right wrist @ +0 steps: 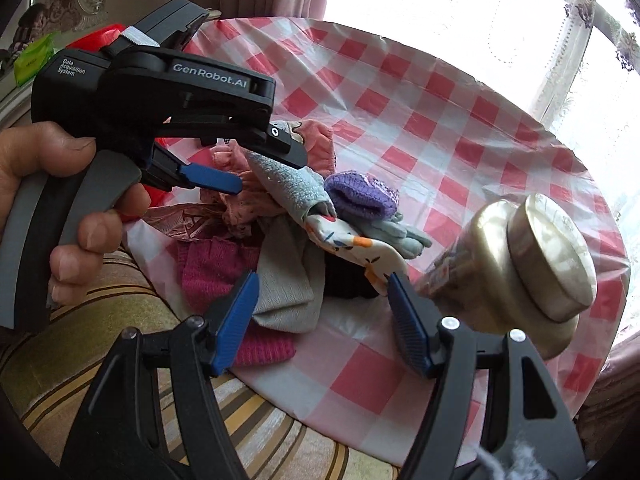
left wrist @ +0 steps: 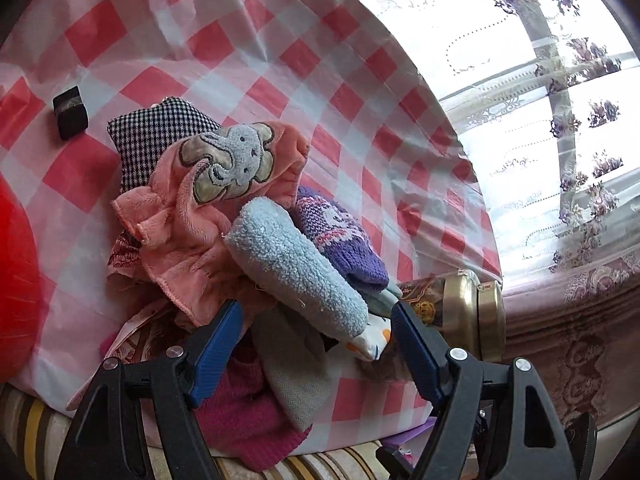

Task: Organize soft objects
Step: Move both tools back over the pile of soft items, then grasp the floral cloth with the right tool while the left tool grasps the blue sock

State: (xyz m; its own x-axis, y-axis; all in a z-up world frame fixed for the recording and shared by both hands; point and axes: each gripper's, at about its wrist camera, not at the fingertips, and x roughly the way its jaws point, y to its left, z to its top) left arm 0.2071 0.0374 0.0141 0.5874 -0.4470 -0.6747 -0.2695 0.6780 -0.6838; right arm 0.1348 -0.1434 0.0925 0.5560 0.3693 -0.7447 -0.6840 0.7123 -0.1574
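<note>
On the table: a heap of soft objects (left wrist: 248, 216) lies near the front edge of a round table under a pink-checked cloth (left wrist: 280, 80), by a bright curtained window (left wrist: 560, 100).
Top of the heap: a pink fleece piece with an elephant patch (left wrist: 236, 160), a pale blue fuzzy sock (left wrist: 296, 268), a purple knit piece (left wrist: 344, 236).
Half buried: a magenta knit (right wrist: 216, 264), a grey herringbone cloth (right wrist: 288, 284) and a floral-print piece (right wrist: 360, 252) show only in part; a houndstooth pouch (left wrist: 156, 136) sits behind the fleece.
Left gripper (left wrist: 316, 328): jaws wide, hovering over the heap, blue sock's end between the fingers, pads not pressing it.
Right gripper (right wrist: 320, 312): jaws wide, nothing gripped, low over the heap's near side.
Hand (right wrist: 60, 216): grips the left tool's handle, cut off at the frame edge.
Beside the heap: a gold-lidded jar (right wrist: 520, 260), blurred, its label unreadable.
Hard to make out: a small dark block (left wrist: 71, 112) on the cloth; a red shape (left wrist: 16, 280) at the left edge, cropped.
</note>
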